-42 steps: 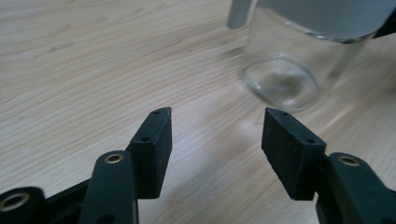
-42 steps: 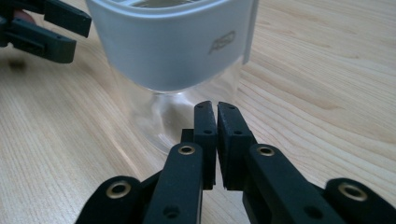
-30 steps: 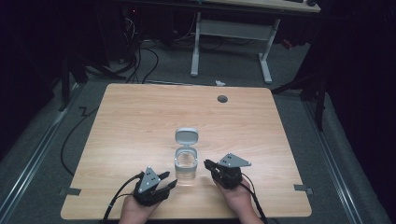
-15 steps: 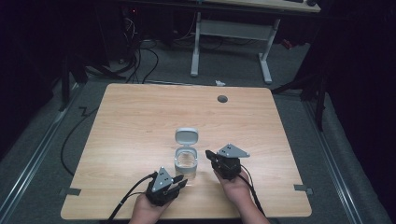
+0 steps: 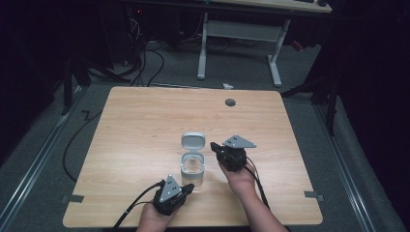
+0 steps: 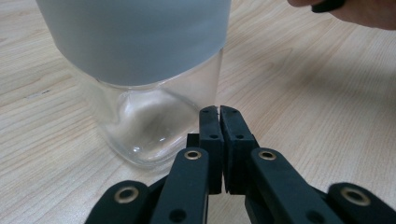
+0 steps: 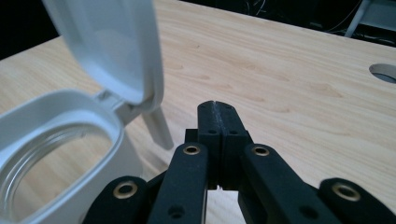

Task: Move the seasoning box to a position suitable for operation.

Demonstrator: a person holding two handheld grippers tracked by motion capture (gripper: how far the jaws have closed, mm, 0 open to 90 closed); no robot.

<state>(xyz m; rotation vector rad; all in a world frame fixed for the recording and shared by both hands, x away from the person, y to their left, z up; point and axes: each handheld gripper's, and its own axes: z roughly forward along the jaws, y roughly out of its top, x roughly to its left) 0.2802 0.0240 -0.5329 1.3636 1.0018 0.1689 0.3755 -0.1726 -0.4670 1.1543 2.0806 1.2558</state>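
Note:
A clear glass jar (image 5: pixel 193 166) with a grey collar stands at the table's middle front, and its flip lid (image 5: pixel 193 141) stands raised at the far side. My left gripper (image 5: pixel 189 186) lies low at the jar's near left. Its jaws have just been closing and are now shut on nothing. In the left gripper view those tips (image 6: pixel 219 109) sit just right of the jar's base (image 6: pixel 154 135). My right gripper (image 5: pixel 214 146) hovers right of the jar, shut and empty. In the right gripper view its tips (image 7: pixel 217 105) are beside the lid's hinge (image 7: pixel 112 46) and the collar's rim (image 7: pixel 56 105).
The wooden table (image 5: pixel 145 121) has a round cable hole (image 5: pixel 230 102) at the far right. Tape marks sit at its front corners (image 5: pixel 72 198). A white desk frame (image 5: pixel 239 34) and floor cables (image 5: pixel 145 58) lie beyond. The other hand (image 6: pixel 355 9) shows in the left gripper view.
The left gripper's jaws went from open to shut and it shifted slightly right toward the jar. The right gripper rose and moved away up the table beside the lid.

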